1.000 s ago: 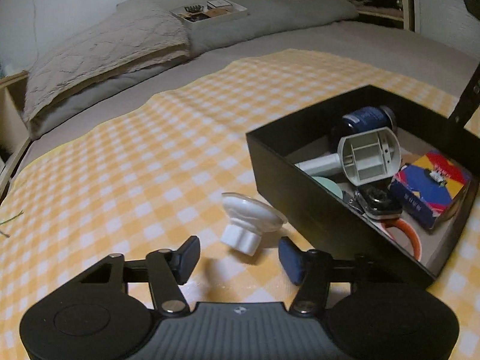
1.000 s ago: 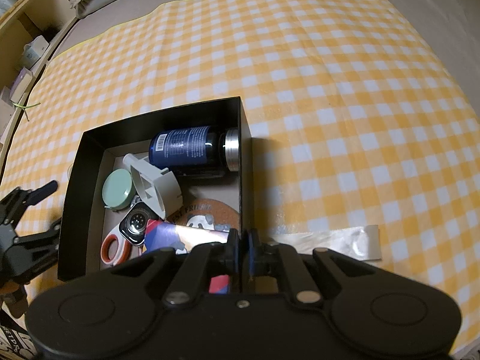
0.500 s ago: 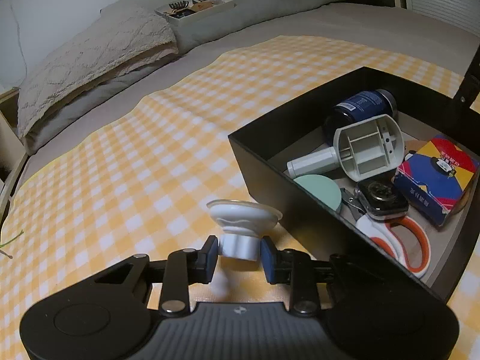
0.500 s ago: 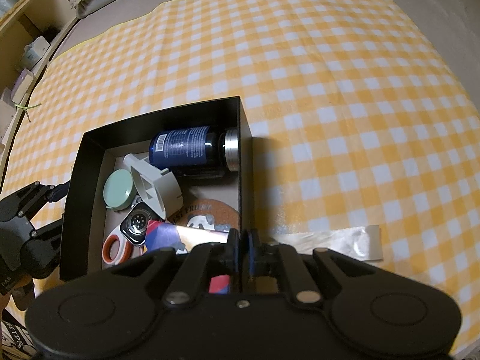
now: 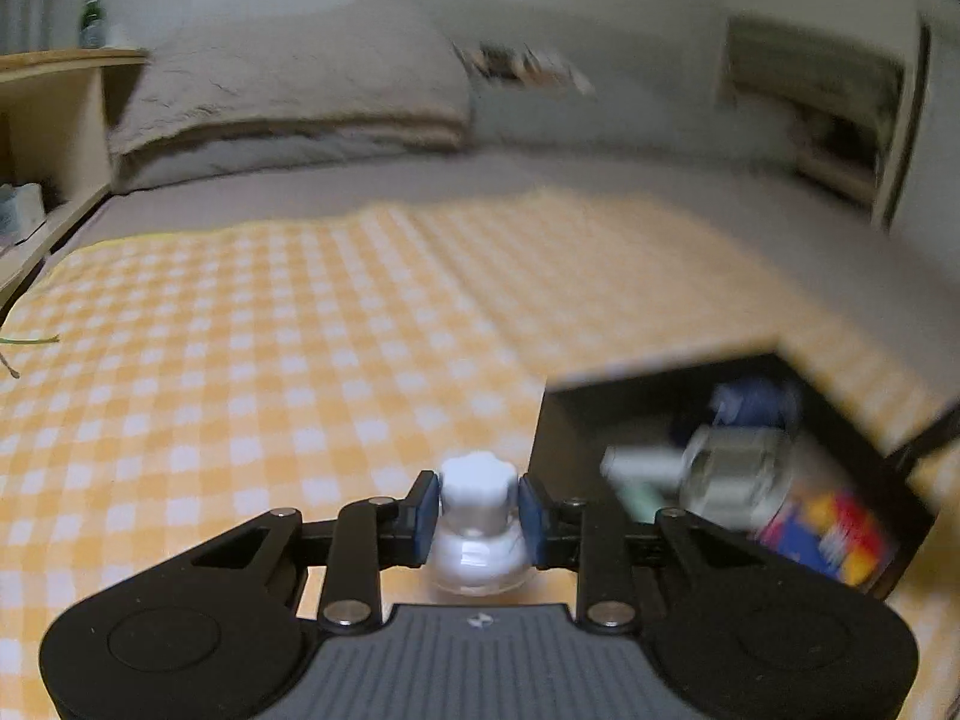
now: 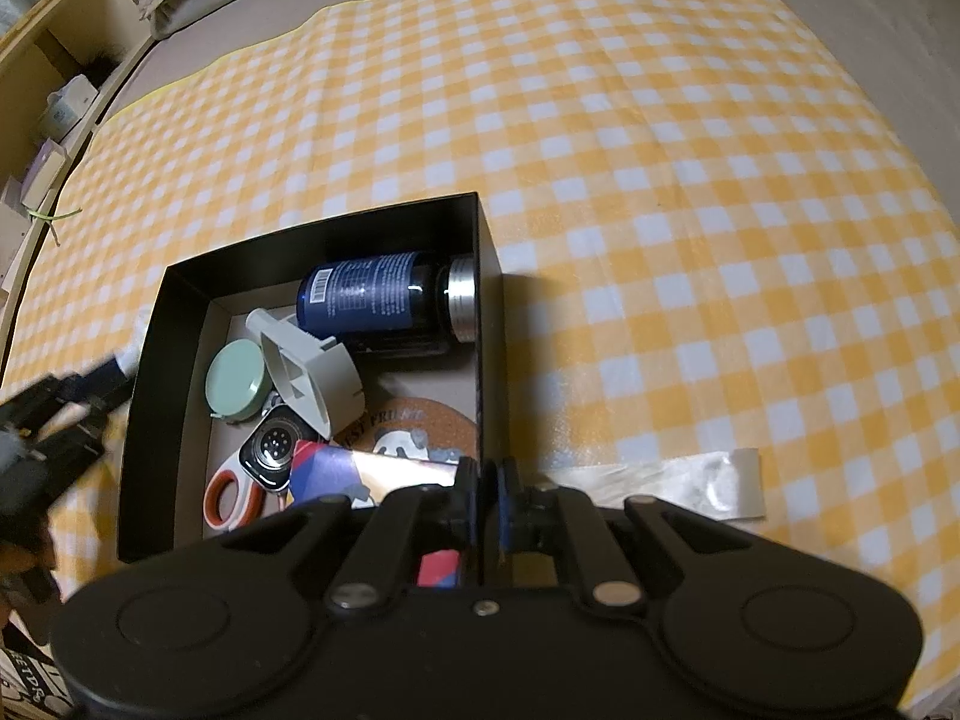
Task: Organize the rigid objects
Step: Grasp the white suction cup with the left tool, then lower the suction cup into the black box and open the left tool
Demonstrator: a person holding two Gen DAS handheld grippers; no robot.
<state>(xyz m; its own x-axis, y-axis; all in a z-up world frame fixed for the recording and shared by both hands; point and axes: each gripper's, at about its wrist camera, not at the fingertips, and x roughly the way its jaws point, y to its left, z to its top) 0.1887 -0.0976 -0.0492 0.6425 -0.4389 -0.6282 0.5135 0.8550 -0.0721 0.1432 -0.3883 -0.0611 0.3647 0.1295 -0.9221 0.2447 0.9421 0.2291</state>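
My left gripper [image 5: 478, 511] is shut on a white plastic funnel-shaped piece [image 5: 477, 525] and holds it above the yellow checked cloth, left of the black box [image 5: 561, 450]. My right gripper [image 6: 489, 495] is shut on the near right wall of the black box [image 6: 489, 324]. The box holds a dark blue bottle [image 6: 375, 300], a grey plastic part [image 6: 309, 369], a mint round tin [image 6: 237, 381], a smartwatch [image 6: 273, 444], orange-handled scissors [image 6: 231, 495], a colourful small box [image 6: 336, 471] and a cork coaster [image 6: 414, 426]. The left gripper shows blurred in the right wrist view [image 6: 66, 414].
A clear plastic strip [image 6: 672, 477] lies on the cloth right of the box. Pillows [image 5: 288, 96] lie at the head of the bed. Wooden shelves [image 6: 42, 96] stand along the left side. The left wrist view is motion-blurred.
My left gripper closed on the white piece, lifted it off the cloth and swung, so the piece now points cap-forward. The right gripper has stayed on the box wall.
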